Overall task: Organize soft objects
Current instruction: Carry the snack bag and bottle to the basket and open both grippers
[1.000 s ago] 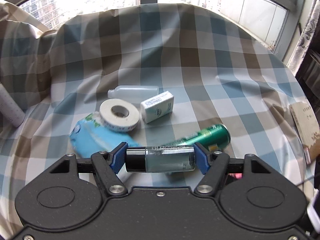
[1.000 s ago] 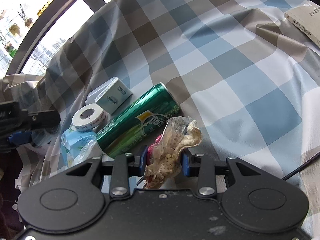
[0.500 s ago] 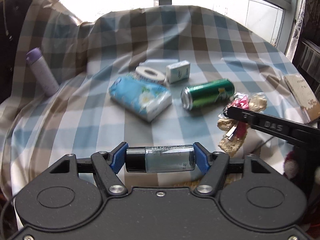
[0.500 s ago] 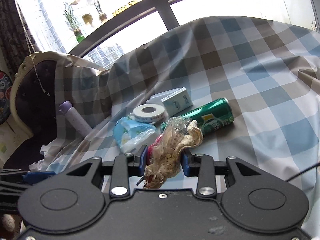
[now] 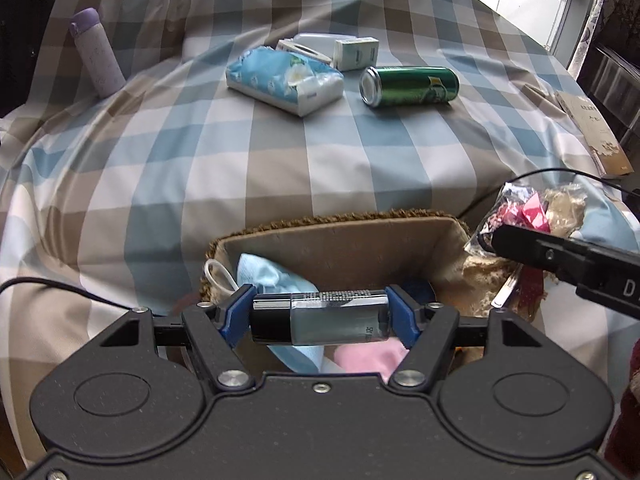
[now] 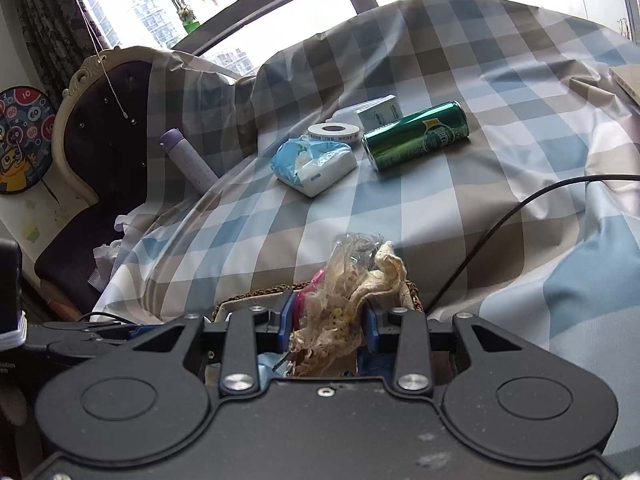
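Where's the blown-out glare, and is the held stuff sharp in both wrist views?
Right wrist view: windows along the top are blown out white; the lace bundle in the right gripper is sharp. Left wrist view: glare only at the upper-right window; the small bottle in the left gripper is crisp, its label readable. Both show fisheye bending at the edges.

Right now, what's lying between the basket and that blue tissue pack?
Only bare checked cloth: in the left wrist view nothing sits between the basket and the tissue pack. The right wrist view agrees.
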A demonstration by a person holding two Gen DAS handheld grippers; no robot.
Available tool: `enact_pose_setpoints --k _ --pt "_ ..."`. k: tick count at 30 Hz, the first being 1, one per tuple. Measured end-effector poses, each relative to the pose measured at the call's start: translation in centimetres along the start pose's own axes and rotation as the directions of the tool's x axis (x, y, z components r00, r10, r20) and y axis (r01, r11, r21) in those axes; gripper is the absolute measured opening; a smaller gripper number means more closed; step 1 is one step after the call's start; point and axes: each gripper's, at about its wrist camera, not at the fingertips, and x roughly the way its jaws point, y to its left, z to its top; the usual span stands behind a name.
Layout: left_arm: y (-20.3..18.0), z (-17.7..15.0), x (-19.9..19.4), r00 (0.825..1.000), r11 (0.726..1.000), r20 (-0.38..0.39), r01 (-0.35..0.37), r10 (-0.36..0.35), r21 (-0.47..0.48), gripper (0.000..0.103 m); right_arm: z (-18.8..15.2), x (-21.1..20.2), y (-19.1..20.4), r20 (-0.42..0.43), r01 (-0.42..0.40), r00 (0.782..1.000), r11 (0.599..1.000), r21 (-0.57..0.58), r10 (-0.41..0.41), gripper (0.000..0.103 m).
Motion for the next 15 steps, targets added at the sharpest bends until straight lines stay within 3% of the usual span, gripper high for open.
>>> enact_pose_setpoints --k 3,5,6,7,9,15 --pt "-0.2 -0.4 -0.2 1.000 1.000 0.003 0.004 -0.004 0.003 0.065 0.1 -0.5 1.0 -0.004 0.009 1.000 0.999 -0.036 -0.009 0.035" --pt "-0.3 -0.4 -0.5 1.000 1.000 0.017 0.001 -0.002 0.008 0.076 0.4 -0.8 1.6 0.012 0.007 1.000 0.999 -0.050 -0.006 0.035" --pt "-0.3 -0.3 -0.6 1.000 1.000 0.026 -0.004 0.004 0.011 0.080 0.6 -1.0 1.8 0.027 0.006 1.000 0.998 -0.056 -0.005 0.041" --pt "-0.3 -0.3 -0.8 0.999 1.000 0.036 -0.011 0.010 0.015 0.085 0.8 -1.2 2.1 0.041 0.005 0.999 0.998 -0.059 -0.002 0.055" --pt "-0.3 -0.3 -1.1 0.998 0.999 0.059 -0.029 0.028 0.018 0.085 1.2 -1.5 2.4 0.068 0.014 0.998 0.998 -0.065 -0.009 0.062" --pt "0.6 -0.7 -0.9 0.998 0.999 0.053 -0.045 0.045 0.004 0.086 1.4 -1.1 2.2 0.053 0.035 0.998 0.998 -0.052 -0.033 0.063"
